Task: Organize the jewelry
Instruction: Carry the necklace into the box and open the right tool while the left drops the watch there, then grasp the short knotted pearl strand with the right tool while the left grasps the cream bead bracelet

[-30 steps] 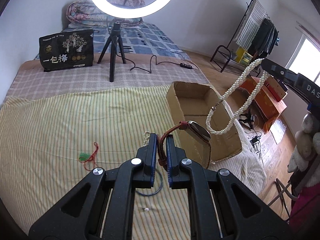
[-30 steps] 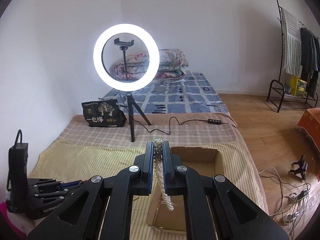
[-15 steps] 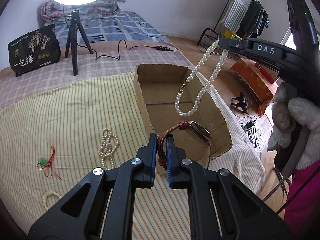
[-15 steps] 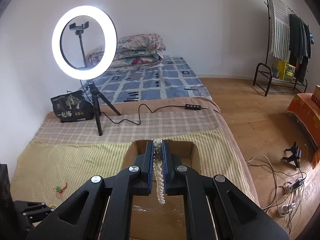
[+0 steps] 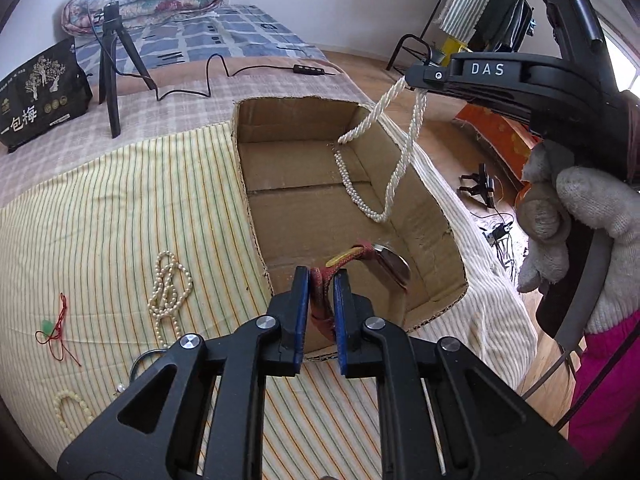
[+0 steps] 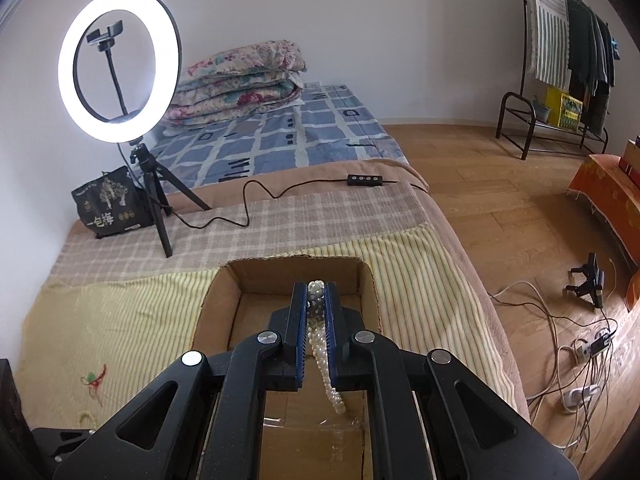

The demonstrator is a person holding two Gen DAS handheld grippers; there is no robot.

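Note:
My left gripper (image 5: 321, 278) is shut on the red-brown strap of a wristwatch (image 5: 385, 263) and holds it over the near end of an open cardboard box (image 5: 256, 216). My right gripper (image 6: 317, 287) is shut on a white pearl necklace (image 6: 325, 364). In the left wrist view that necklace (image 5: 394, 172) hangs from the right gripper (image 5: 416, 80) down into the box, its loop touching the box floor. A loose pearl strand (image 5: 168, 286), a red cord with a green charm (image 5: 54, 328) and a beaded bracelet (image 5: 66, 408) lie on the striped cloth left of the box.
A ring light on a tripod (image 6: 154, 196) and a black bag (image 6: 110, 204) stand at the back of the bed. A cable with a switch (image 6: 364, 180) runs across the checked blanket. The bed edge drops to a wooden floor with wires (image 6: 576, 380) on the right.
Both grippers have moved toward and over the box. The pearl necklace has come down into the box; the watch is now above the box's near end.

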